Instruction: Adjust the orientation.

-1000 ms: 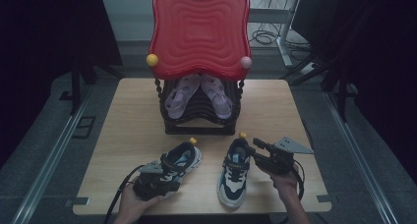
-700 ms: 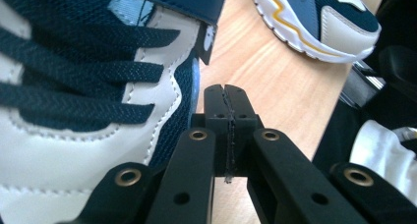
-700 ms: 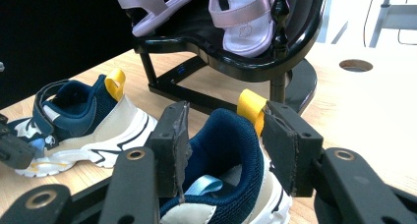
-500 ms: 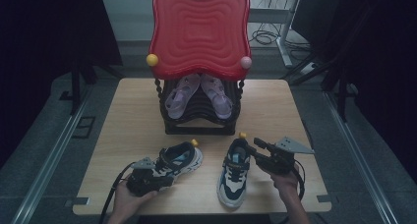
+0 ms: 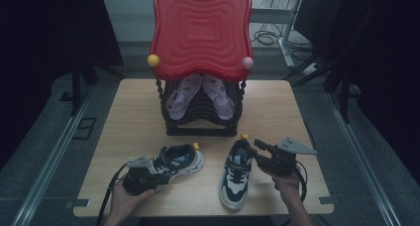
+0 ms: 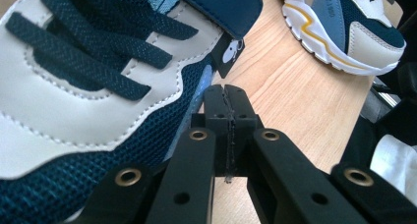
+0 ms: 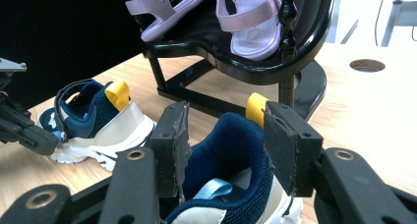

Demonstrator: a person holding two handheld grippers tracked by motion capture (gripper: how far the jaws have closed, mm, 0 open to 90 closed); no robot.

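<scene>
Two navy-and-white sneakers lie near the front edge of the desk (image 5: 124, 112). The left sneaker (image 5: 178, 161) sits toward the front-left, tilted with its yellow heel tab pointing toward the desk's middle. The left gripper (image 5: 140, 178) rests against this shoe's toe end. In the left gripper view its fingers (image 6: 216, 103) are clenched together with nothing between them, just beside the shoe's blue mesh side (image 6: 98, 86).

The right sneaker (image 5: 236, 179) lies toward the front-right, toe toward the front edge and heel toward the rack. The right gripper (image 5: 257, 154) comes in from the right at its heel. In the right gripper view the fingers (image 7: 174, 145) straddle the heel collar (image 7: 228, 145), one on each side; whether the pads press on it I cannot tell.

Behind both shoes, at the desk's middle, stands a black rack (image 5: 200, 114) carrying a pair of pale pink sandals (image 5: 198, 94), beneath a red wavy panel (image 5: 200, 30).
</scene>
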